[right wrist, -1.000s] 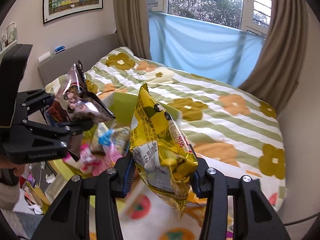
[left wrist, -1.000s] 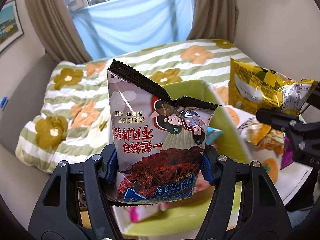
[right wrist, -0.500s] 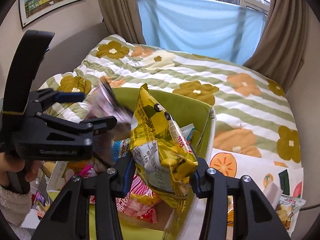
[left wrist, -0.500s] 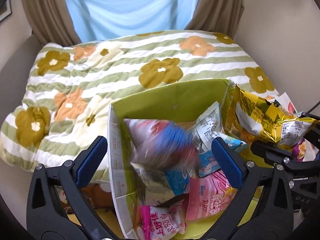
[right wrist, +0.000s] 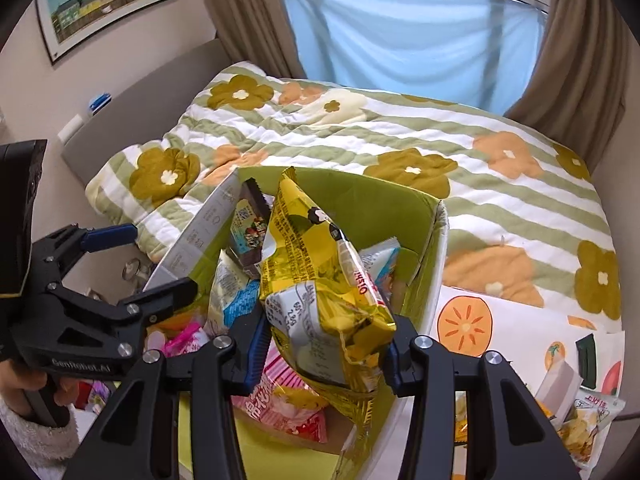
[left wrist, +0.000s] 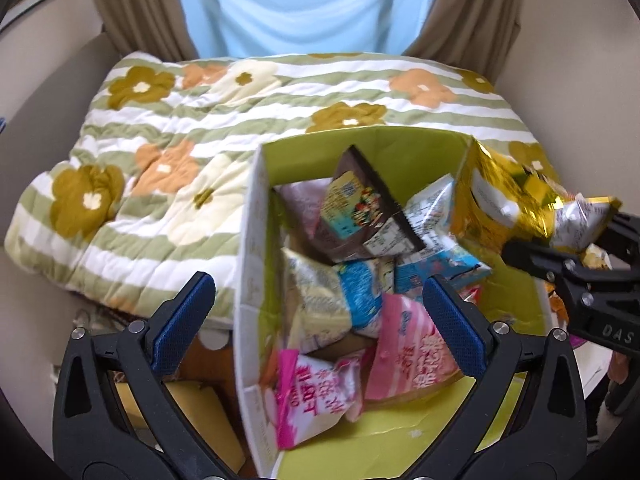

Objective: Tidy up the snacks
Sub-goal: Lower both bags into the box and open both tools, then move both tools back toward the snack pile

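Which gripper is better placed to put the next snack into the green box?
Right. The right gripper is shut on the yellow snack bag above the green box; the left gripper is open, empty.

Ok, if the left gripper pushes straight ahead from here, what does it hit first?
Probably the snack pile in the green box: the open left gripper frames the blue-and-white packet and pink packet. Which comes first is unclear; depth is hard to judge.

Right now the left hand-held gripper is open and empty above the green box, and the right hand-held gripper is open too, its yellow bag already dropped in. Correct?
Not quite. The right hand-held gripper is shut on the yellow bag, held above the green box, as the right wrist view shows. The left hand-held gripper is indeed open and empty.
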`<state>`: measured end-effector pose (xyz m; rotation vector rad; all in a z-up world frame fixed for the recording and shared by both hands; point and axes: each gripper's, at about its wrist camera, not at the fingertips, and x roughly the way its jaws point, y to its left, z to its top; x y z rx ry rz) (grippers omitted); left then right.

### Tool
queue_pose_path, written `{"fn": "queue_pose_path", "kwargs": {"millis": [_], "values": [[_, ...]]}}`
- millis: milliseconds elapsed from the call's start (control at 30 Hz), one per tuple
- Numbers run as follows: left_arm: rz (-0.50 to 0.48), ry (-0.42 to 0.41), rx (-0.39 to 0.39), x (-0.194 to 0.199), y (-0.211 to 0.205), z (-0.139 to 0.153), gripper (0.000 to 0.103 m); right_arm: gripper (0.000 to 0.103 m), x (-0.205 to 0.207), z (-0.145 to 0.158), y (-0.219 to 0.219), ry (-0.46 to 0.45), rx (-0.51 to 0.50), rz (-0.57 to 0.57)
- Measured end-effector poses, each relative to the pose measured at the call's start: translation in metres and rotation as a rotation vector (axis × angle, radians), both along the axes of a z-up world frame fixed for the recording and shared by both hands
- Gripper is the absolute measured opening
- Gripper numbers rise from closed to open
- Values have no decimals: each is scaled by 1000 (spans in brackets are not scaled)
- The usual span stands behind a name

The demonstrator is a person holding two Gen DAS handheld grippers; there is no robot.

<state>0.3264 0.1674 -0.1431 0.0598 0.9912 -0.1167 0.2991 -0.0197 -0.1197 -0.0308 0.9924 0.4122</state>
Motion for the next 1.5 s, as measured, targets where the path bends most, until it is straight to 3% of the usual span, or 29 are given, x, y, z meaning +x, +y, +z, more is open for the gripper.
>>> {"fn": "queue_pose_path", "kwargs": {"millis": [300, 367, 433, 500, 900, 1100, 1500], "values": [[77, -27, 3, -19, 20, 11, 103, 45, -33, -13, 10, 55, 77, 134], [86, -33, 5, -25, 23, 13, 103, 54, -37, -15, 11, 56, 103, 142], [87, -37, 6, -30, 23, 14, 103, 94, -44, -10, 10, 28, 135, 149], [88, -40, 8, -36, 24, 14, 103, 103, -50, -6, 9, -3, 144, 157], [44, -62, -18, -51, 24, 24, 103, 103, -71, 6, 3, -62, 75, 92], [-20, -85, -32, -52, 11, 34, 103, 103, -82, 20, -9, -96, 58, -5], [-177, -124, -67, -69, -73, 50, 103, 103, -117, 43, -81, -155, 28, -209]]}}
